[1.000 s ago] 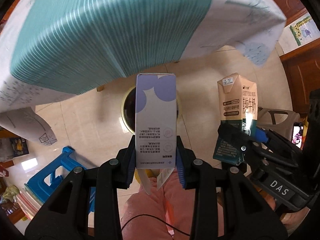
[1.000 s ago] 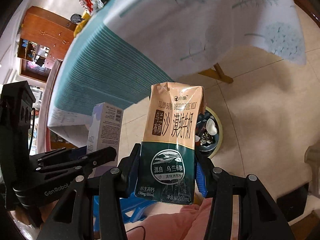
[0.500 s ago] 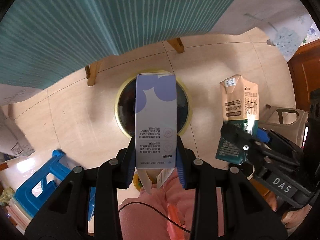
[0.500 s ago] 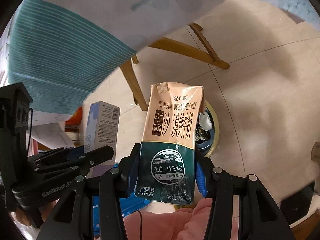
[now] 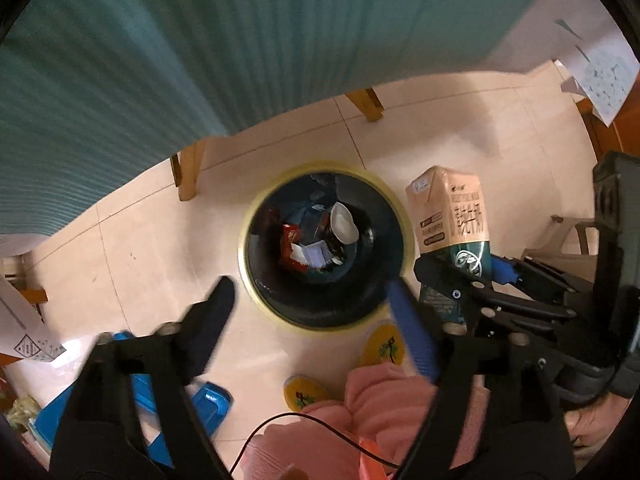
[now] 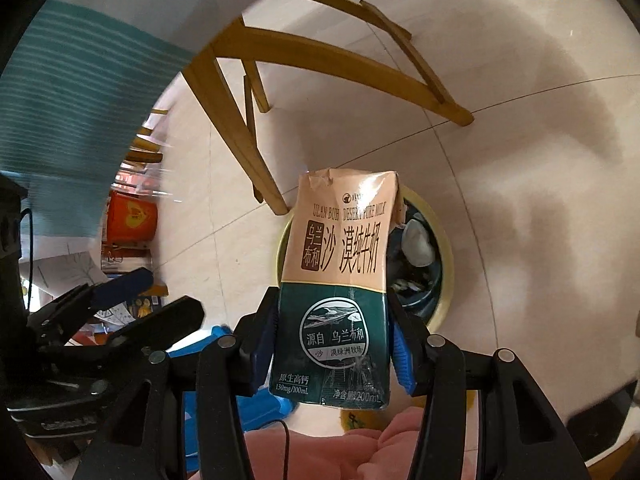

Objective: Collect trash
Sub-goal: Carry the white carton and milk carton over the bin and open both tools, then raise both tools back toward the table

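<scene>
Dim, motion-blurred fisheye views

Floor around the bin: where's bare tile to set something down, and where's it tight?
Bare cream floor tile lies between the yellow-rimmed black trash bin, the wooden table legs and the blue plastic stool; more lies beyond the bin, towards the far leg. The near side is crowded: yellow slippers, pink-trousered knees, the right gripper with its milk carton.

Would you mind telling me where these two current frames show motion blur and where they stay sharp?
Left wrist view: the left gripper fingers and the bin rim smear, and the teal cloth is soft. Right wrist view: the milk carton print reads crisply, while the left edge streaks.
</scene>
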`<act>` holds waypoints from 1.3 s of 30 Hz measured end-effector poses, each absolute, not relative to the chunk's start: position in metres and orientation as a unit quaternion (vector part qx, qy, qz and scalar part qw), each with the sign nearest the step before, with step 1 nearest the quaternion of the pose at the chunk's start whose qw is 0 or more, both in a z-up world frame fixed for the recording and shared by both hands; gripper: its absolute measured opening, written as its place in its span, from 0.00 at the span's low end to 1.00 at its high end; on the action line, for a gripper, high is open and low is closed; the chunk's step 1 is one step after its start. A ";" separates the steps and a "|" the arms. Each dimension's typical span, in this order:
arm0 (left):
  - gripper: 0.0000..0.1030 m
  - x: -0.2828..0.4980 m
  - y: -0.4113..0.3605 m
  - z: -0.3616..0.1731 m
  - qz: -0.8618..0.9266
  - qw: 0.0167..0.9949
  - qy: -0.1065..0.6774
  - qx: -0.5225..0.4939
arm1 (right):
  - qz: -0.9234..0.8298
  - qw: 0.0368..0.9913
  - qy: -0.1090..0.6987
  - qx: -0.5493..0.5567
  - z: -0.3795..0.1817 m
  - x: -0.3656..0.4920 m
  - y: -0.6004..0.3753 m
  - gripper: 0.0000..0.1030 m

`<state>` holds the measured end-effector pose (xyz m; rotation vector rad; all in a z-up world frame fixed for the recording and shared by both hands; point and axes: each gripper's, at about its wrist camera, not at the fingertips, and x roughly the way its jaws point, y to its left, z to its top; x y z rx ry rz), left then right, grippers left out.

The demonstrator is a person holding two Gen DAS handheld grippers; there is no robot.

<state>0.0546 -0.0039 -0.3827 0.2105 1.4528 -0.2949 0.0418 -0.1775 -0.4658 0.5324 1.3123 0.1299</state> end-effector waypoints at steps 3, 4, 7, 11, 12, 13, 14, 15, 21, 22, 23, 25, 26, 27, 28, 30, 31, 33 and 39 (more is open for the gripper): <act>0.79 0.057 0.006 -0.382 -0.125 0.741 0.652 0.098 | 0.067 0.759 0.603 0.239 -0.472 0.048 -0.168 0.62; 0.79 0.057 0.010 -0.382 -0.122 0.743 0.651 0.097 | 0.067 0.760 0.602 0.238 -0.474 0.050 -0.164 0.66; 0.79 0.057 0.025 -0.383 -0.113 0.748 0.649 0.081 | 0.075 0.763 0.598 0.234 -0.474 0.053 -0.156 0.68; 0.79 0.053 0.036 -0.379 -0.102 0.752 0.648 0.062 | 0.075 0.767 0.594 0.231 -0.459 0.047 -0.154 0.78; 0.79 0.052 0.039 -0.377 -0.100 0.753 0.648 0.057 | 0.074 0.768 0.593 0.233 -0.455 0.046 -0.153 0.78; 0.79 0.051 0.042 -0.375 -0.099 0.754 0.647 0.054 | 0.073 0.769 0.591 0.235 -0.452 0.044 -0.154 0.78; 0.79 0.049 0.044 -0.372 -0.098 0.756 0.645 0.050 | 0.071 0.771 0.588 0.236 -0.448 0.042 -0.155 0.78; 0.79 0.047 0.044 -0.367 -0.098 0.758 0.643 0.047 | 0.068 0.773 0.585 0.236 -0.443 0.041 -0.156 0.78; 0.79 0.037 0.052 -0.340 -0.099 0.758 0.644 0.025 | 0.060 0.785 0.566 0.244 -0.397 0.024 -0.161 0.78; 0.79 0.035 0.052 -0.332 -0.100 0.759 0.642 0.025 | 0.060 0.788 0.562 0.244 -0.387 0.021 -0.162 0.78; 0.79 0.032 0.053 -0.325 -0.101 0.760 0.641 0.027 | 0.059 0.790 0.559 0.245 -0.378 0.018 -0.163 0.78; 0.79 0.027 0.051 -0.309 -0.107 0.761 0.639 0.030 | 0.058 0.794 0.551 0.249 -0.354 0.011 -0.164 0.78; 0.79 0.024 0.050 -0.299 -0.112 0.761 0.638 0.031 | 0.058 0.796 0.548 0.252 -0.342 0.007 -0.165 0.78; 0.79 0.021 0.049 -0.291 -0.114 0.761 0.637 0.032 | 0.057 0.797 0.544 0.254 -0.332 0.003 -0.165 0.78; 0.79 0.018 0.047 -0.280 -0.116 0.762 0.636 0.034 | 0.055 0.799 0.541 0.257 -0.318 -0.002 -0.166 0.78; 0.79 0.013 0.043 -0.258 -0.124 0.762 0.635 0.034 | 0.054 0.802 0.535 0.262 -0.297 -0.010 -0.168 0.78; 0.79 0.012 0.041 -0.249 -0.127 0.762 0.634 0.034 | 0.053 0.804 0.529 0.266 -0.282 -0.014 -0.170 0.78; 0.79 0.010 0.037 -0.224 -0.134 0.766 0.627 0.033 | 0.052 0.808 0.523 0.267 -0.261 -0.020 -0.173 0.78; 0.79 0.010 0.027 -0.155 -0.155 0.782 0.604 0.010 | 0.049 0.826 0.496 0.265 -0.189 -0.036 -0.182 0.78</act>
